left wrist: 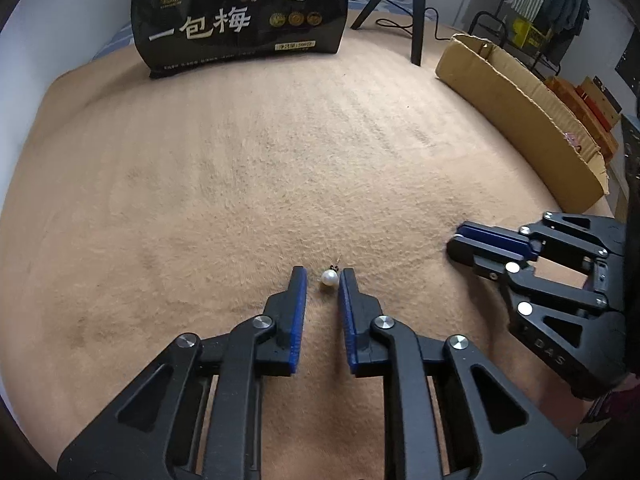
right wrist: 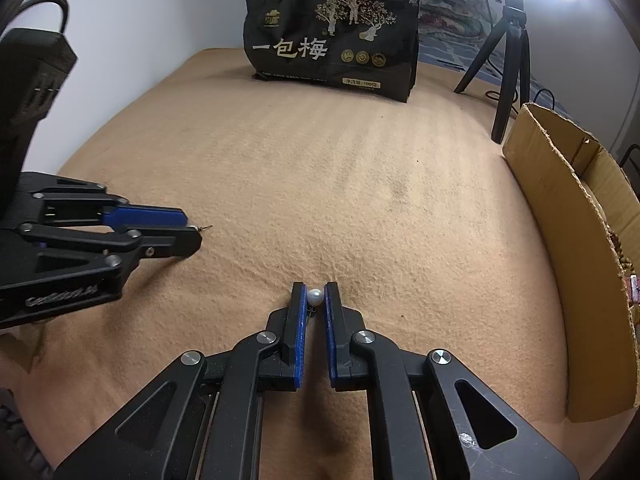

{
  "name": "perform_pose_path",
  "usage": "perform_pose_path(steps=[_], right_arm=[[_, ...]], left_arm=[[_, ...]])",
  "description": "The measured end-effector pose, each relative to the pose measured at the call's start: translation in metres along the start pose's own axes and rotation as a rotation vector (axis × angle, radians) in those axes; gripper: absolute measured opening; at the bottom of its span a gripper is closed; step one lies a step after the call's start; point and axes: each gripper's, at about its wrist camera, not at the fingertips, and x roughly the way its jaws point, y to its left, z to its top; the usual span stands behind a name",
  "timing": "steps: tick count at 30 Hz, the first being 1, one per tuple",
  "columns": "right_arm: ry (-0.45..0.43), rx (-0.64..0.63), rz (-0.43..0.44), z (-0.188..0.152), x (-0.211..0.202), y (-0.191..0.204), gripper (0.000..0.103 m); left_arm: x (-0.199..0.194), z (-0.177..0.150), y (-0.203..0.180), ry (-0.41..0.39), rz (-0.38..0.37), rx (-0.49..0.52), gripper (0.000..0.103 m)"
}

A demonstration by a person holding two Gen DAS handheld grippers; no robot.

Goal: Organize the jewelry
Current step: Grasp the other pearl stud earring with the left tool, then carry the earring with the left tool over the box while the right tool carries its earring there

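A white pearl earring [left wrist: 329,278] lies on the tan blanket between the tips of my left gripper [left wrist: 323,280], whose jaws stand slightly apart around it, the right pad touching or nearly touching. Its small dark hook pokes out past the left gripper's tip in the right wrist view [right wrist: 206,227]. My right gripper [right wrist: 315,295] has its jaws closed against a second pearl earring [right wrist: 315,297], pearl between the fingertips, its hook between the pads. The right gripper also shows in the left wrist view [left wrist: 460,240], low on the blanket.
A black snack bag [left wrist: 240,12] stands at the far edge of the blanket. A black tripod [left wrist: 416,12] stands at the back right. An open cardboard box [right wrist: 576,216] runs along the right side. White wall on the left.
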Motion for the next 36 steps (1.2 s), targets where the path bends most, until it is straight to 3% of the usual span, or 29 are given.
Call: perform_pose_path(steps=[3, 6, 17, 25, 36], right_arm=[[0.0, 0.002, -0.001, 0.0, 0.0, -0.001, 0.007], [-0.001, 0.0, -0.002, 0.0, 0.0, 0.0, 0.007], [-0.021, 0.004, 0.007, 0.002, -0.013, -0.002, 0.007], [-0.083, -0.015, -0.009, 0.017, -0.054, -0.013, 0.007], [-0.182, 0.003, -0.033, 0.037, -0.121, -0.057, 0.007]], left_arm=[[0.002, 0.001, 0.002, -0.009, -0.009, -0.008, 0.015], [0.002, 0.0, 0.0, -0.016, -0.001, 0.007, 0.007], [-0.018, -0.001, -0.005, -0.067, 0.032, -0.001, 0.006], [-0.049, 0.01, -0.018, -0.135, 0.024, 0.005, 0.006], [-0.078, 0.044, -0.065, -0.223, -0.022, 0.038, 0.006]])
